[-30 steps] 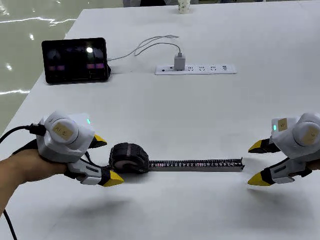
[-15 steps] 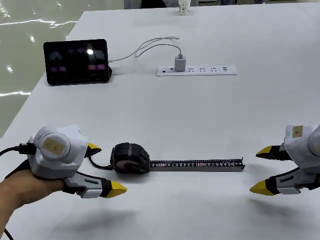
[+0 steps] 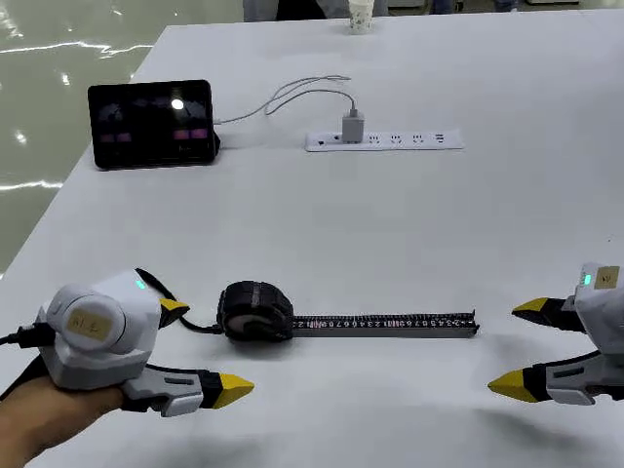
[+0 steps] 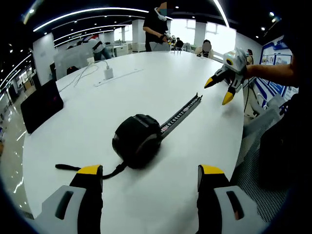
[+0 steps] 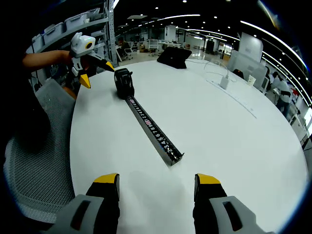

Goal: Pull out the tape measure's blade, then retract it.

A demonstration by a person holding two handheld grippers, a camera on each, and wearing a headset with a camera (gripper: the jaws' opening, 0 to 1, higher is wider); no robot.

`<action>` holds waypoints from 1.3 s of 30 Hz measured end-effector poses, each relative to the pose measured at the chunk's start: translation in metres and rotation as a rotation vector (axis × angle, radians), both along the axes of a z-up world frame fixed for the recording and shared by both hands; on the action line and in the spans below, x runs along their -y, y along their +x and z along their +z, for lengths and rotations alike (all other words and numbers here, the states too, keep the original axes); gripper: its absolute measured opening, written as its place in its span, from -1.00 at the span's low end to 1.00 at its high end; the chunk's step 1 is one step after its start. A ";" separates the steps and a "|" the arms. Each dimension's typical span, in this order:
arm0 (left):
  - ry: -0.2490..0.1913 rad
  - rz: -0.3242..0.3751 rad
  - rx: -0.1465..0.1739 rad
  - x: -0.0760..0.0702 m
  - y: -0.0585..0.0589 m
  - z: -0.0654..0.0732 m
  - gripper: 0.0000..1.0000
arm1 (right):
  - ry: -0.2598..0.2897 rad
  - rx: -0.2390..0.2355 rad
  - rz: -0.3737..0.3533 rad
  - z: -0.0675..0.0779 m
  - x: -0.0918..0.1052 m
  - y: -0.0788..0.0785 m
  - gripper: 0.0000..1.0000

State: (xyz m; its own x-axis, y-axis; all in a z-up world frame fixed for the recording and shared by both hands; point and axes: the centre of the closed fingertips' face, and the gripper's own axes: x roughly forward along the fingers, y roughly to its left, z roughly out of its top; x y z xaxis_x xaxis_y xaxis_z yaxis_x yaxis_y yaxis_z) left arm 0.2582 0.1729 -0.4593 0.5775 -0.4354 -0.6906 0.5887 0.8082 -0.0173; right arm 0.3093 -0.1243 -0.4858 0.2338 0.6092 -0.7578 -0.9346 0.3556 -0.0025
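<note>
Fingers (image 3: 232, 388) spread, clear of tape measure (image 3: 254, 310) — blade (image 3: 390, 323) out

right gripper (image 3: 504, 348) cut off at the edge, cup (image 3: 361, 14) top cropped, blade (image 3: 385, 324) numerals unreadable

A white table (image 3: 409, 224) carries a tape measure (image 3: 255, 310), tablet (image 3: 152, 123), power strip (image 3: 383, 140) and cup (image 3: 360, 14).

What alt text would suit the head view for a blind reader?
A black tape measure lies on a white table, its blade drawn out to the right. The left gripper and right gripper flank it, jaws open, touching nothing. Behind sit a tablet and a power strip.
</note>
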 end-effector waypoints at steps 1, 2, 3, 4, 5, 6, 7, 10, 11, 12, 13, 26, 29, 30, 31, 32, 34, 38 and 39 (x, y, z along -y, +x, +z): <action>-0.002 0.010 0.005 0.001 -0.002 0.000 0.53 | 0.008 0.003 -0.005 0.002 -0.002 -0.002 0.20; -0.005 0.018 0.006 0.001 -0.003 0.000 0.53 | 0.012 0.004 -0.012 0.002 -0.002 -0.003 0.21; -0.008 0.024 0.011 0.003 -0.005 0.001 0.54 | 0.015 0.004 -0.019 0.003 -0.003 -0.005 0.21; -0.010 0.028 0.014 0.002 -0.005 0.001 0.54 | 0.018 0.003 -0.026 0.004 -0.004 -0.006 0.22; -0.013 0.034 0.016 0.002 -0.006 0.002 0.55 | 0.022 0.004 -0.031 0.004 -0.004 -0.007 0.23; -0.020 0.044 0.016 0.003 -0.007 0.002 0.55 | 0.024 0.005 -0.033 0.005 -0.005 -0.009 0.24; -0.023 0.047 0.018 0.004 -0.008 0.002 0.55 | 0.025 0.006 -0.035 0.005 -0.006 -0.010 0.25; -0.031 0.070 0.030 0.007 -0.012 0.003 0.60 | 0.035 0.007 -0.055 0.007 -0.007 -0.013 0.27; -0.037 0.076 0.040 0.009 -0.013 0.003 0.60 | 0.042 0.001 -0.067 0.008 -0.008 -0.015 0.28; -0.039 0.083 0.047 0.009 -0.014 0.004 0.61 | 0.043 0.000 -0.081 0.008 -0.009 -0.015 0.29; -0.042 0.089 0.049 0.010 -0.014 0.004 0.62 | 0.045 -0.001 -0.094 0.008 -0.010 -0.016 0.33; -0.067 0.141 0.086 0.030 -0.023 0.012 0.80 | 0.103 0.010 -0.178 0.017 -0.026 -0.033 0.44; -0.081 0.163 0.107 0.034 -0.022 0.018 0.84 | 0.108 0.010 -0.210 0.015 -0.027 -0.034 0.47; -0.085 0.173 0.110 0.034 -0.022 0.018 0.85 | 0.115 0.007 -0.219 0.016 -0.028 -0.035 0.49; -0.089 0.183 0.108 0.035 -0.023 0.018 0.85 | 0.121 0.002 -0.232 0.016 -0.030 -0.036 0.50; -0.093 0.193 0.108 0.036 -0.025 0.018 0.86 | 0.124 0.001 -0.240 0.016 -0.031 -0.038 0.52; -0.100 0.204 0.112 0.039 -0.028 0.018 0.88 | 0.124 0.005 -0.257 0.016 -0.033 -0.041 0.57; -0.125 0.245 0.099 0.042 -0.033 0.017 0.94 | 0.146 0.022 -0.285 0.020 -0.041 -0.046 0.64; -0.128 0.253 0.099 0.043 -0.034 0.017 0.94 | 0.144 0.030 -0.296 0.020 -0.041 -0.046 0.68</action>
